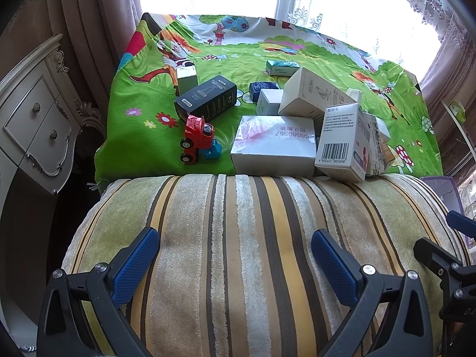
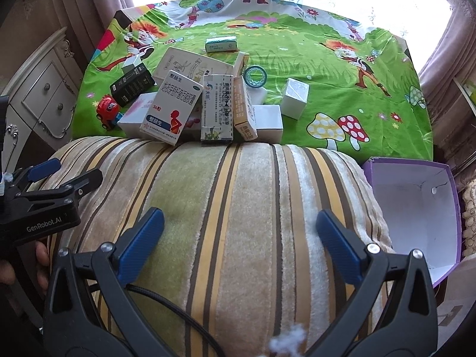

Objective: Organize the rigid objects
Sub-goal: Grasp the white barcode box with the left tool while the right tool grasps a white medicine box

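Boxes: a cluster of cartons (image 2: 208,110) lay on the green cartoon cloth (image 2: 342,89), just beyond the striped cushion (image 2: 238,208).
Left gripper (image 1: 235,255): hovered above the cushion's near part, jaws spread wide, holding nothing.
Right gripper (image 2: 239,238): also above the cushion, jaws wide apart and empty.
Purple box (image 2: 416,208): open, white inside, touching the cushion's right side.
White barcode carton (image 1: 342,142): leaned against the cushion's far edge.
Flat silver box (image 1: 273,145): just left of the barcode carton, against the cushion's far edge.
Red toy truck (image 1: 195,136): tipped up, left of the silver box, just past the cushion.
Black box (image 1: 206,96): beyond the truck, farther from the cushion.
Tape ring (image 2: 255,76): behind the upright cartons.
Green-white box (image 2: 221,44): farthest from the cushion.
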Tool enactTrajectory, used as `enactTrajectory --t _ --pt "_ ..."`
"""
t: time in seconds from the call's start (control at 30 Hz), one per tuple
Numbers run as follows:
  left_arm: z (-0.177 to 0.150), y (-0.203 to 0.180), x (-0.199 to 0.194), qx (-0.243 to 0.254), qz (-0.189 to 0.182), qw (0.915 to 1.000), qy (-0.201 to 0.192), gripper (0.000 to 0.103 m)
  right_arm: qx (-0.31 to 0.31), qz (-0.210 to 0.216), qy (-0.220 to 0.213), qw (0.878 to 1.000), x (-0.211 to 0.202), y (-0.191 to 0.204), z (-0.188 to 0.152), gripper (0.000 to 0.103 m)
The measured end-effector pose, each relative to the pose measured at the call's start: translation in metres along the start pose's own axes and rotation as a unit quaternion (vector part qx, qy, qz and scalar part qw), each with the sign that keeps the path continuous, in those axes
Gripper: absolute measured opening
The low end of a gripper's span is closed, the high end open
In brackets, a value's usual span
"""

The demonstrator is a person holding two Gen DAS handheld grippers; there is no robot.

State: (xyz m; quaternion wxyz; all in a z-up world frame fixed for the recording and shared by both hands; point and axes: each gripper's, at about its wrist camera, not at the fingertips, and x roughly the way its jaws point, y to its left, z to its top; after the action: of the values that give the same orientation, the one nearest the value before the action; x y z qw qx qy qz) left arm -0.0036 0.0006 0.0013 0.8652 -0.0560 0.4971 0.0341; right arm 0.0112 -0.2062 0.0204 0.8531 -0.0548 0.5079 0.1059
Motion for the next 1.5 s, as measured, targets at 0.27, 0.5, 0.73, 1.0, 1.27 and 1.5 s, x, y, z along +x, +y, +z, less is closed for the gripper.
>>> enactTrajectory --t 0.27,0.5,0.73,1.0,1.27,1.5 --pt "0.002 -0.005 -0.006 0.016 0.001 0.9998 -0.009 0.103 -0.028 0.010 -0.023 0.999 -0.013 0.000 0.012 0.103" --pt "0.020 -0.014 -0.019 0.037 -0.080 0.9956 -0.031 0.102 -0.010 0.010 -0.039 0.999 -0.015 -0.016 0.031 0.103" --pt "0.052 -0.032 -0.003 0.043 -0.165 0.9853 -0.004 0.094 -0.032 0.015 -0.049 0.998 -0.009 -0.025 0.054 0.103" --pt "0.078 -0.049 0.038 0.043 -0.221 0.9727 0.056 0.079 -0.065 0.027 -0.041 0.997 0.012 -0.028 0.070 0.103" --pt "0.075 -0.053 0.055 0.036 -0.247 0.9639 0.092 0.069 -0.066 0.048 -0.028 0.996 0.027 -0.030 0.075 0.102" --pt "0.074 -0.050 0.061 0.026 -0.259 0.9599 0.104 0.050 -0.085 0.060 -0.013 0.994 0.039 -0.019 0.077 0.093"
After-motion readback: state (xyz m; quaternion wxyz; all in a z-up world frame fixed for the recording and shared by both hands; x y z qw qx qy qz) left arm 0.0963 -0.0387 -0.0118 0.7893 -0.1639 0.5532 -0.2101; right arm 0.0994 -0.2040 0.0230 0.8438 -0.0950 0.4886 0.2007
